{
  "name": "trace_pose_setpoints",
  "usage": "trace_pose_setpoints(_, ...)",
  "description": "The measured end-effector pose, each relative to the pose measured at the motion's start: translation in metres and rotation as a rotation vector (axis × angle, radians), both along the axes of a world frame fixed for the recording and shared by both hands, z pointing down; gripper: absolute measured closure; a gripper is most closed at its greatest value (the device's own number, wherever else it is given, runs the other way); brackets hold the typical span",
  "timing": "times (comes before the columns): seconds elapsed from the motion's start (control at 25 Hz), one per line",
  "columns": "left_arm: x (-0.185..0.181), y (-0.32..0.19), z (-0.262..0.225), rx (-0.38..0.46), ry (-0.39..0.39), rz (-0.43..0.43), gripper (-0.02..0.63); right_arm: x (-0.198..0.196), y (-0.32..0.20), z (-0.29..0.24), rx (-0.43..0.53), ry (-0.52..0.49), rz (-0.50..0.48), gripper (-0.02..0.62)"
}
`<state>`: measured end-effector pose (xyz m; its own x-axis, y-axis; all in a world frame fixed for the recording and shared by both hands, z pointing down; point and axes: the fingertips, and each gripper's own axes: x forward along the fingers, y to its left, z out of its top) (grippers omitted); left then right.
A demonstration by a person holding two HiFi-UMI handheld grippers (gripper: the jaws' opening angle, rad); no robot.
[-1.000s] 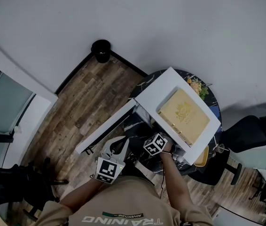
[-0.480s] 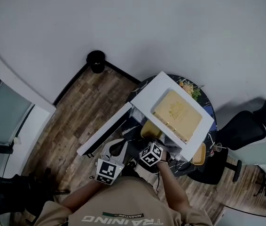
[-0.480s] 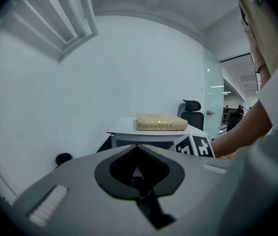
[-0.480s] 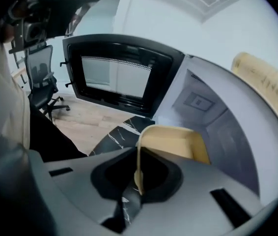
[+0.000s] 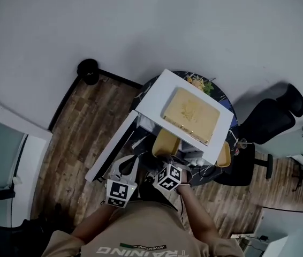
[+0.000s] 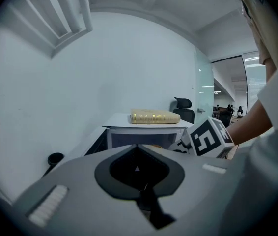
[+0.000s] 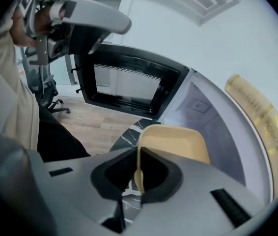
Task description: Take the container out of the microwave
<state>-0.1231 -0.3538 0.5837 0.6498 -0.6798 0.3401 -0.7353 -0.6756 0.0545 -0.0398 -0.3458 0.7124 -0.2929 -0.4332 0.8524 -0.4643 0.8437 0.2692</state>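
Observation:
The white microwave (image 5: 154, 98) stands on a round dark marble table (image 5: 220, 96) with its door (image 5: 110, 150) swung open to the left. My right gripper (image 5: 168, 176) is shut on the near rim of a yellow container (image 5: 166, 142), which hangs just outside the oven's mouth. In the right gripper view the container (image 7: 176, 141) sticks up from between the jaws of the right gripper (image 7: 138, 175), with the cavity (image 7: 204, 113) behind it and the door (image 7: 124, 85) to the left. My left gripper (image 5: 120, 189) hovers by the door, shut and empty (image 6: 138, 168).
A yellow book-like slab (image 5: 190, 114) lies on top of the microwave. Another yellow object (image 5: 224, 155) shows at the table's right edge. A black office chair (image 5: 269, 122) stands to the right, a black bin (image 5: 88, 68) by the wall. Wooden floor lies under the door.
The yellow container has come out of the microwave toward me, held by the right gripper. The left gripper has stayed near the open door. The head view has shifted.

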Motion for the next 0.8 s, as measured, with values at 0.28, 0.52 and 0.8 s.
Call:
trace_pose_setpoints(0.28, 0.011, -0.004, 0.027, -0.011, -0.03, 0.042, 0.601, 0.004, 0.027, -0.001, 0.013, 0.009, 0.005, 0.586)
trace_pose_setpoints(0.52, 0.017, 0.031, 0.005, 0.027, -0.062, 0.004, 0.601, 0.007, 0.063, -0.005, 0.028, -0.029, -0.048, 0.586)
trace_pose_setpoints(0.8, 0.041, 0.101, -0.008, 0.031, -0.117, -0.09, 0.601, 0.021, 0.116, -0.007, 0.061, -0.083, -0.137, 0.586)
